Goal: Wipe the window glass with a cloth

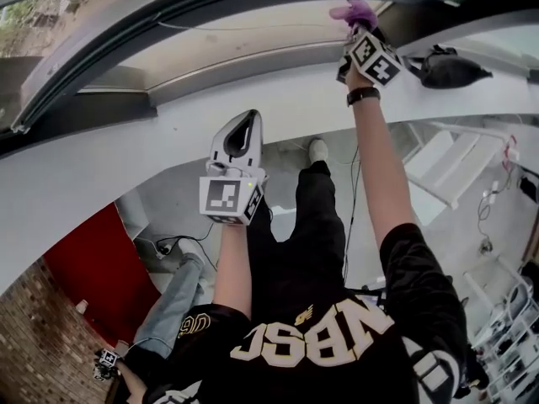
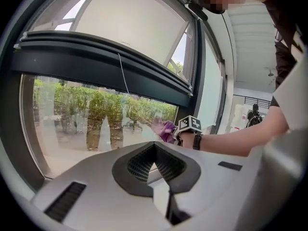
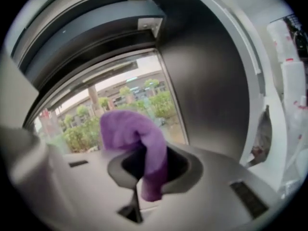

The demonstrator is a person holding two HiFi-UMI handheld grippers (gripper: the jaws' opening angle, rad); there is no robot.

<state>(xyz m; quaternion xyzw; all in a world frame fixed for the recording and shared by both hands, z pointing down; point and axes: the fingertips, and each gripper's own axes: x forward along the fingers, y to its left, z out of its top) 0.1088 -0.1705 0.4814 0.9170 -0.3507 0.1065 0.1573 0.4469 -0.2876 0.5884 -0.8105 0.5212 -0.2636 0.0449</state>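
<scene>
My right gripper (image 1: pixel 358 25) is stretched out to the window glass (image 1: pixel 253 32) at the upper right, shut on a purple cloth (image 1: pixel 355 11). In the right gripper view the cloth (image 3: pixel 130 129) bulges out of the jaws and drapes down over them, against the glass (image 3: pixel 120 105) beside the dark upright frame. The left gripper view shows that cloth (image 2: pixel 163 129) and the right gripper (image 2: pixel 177 131) low on the pane (image 2: pixel 96 124). My left gripper (image 1: pixel 242 133) hangs back over the white sill (image 1: pixel 126 150), shut with nothing in it, its tips (image 2: pixel 155 148) together.
A black bag (image 1: pixel 450 70) lies on the sill right of the cloth. Below are white racks (image 1: pixel 446 171), a red panel (image 1: pixel 93 268) and brick floor. A second person's leg (image 1: pixel 173 305) shows at lower left. The dark window frame (image 1: pixel 84 66) curves across the top.
</scene>
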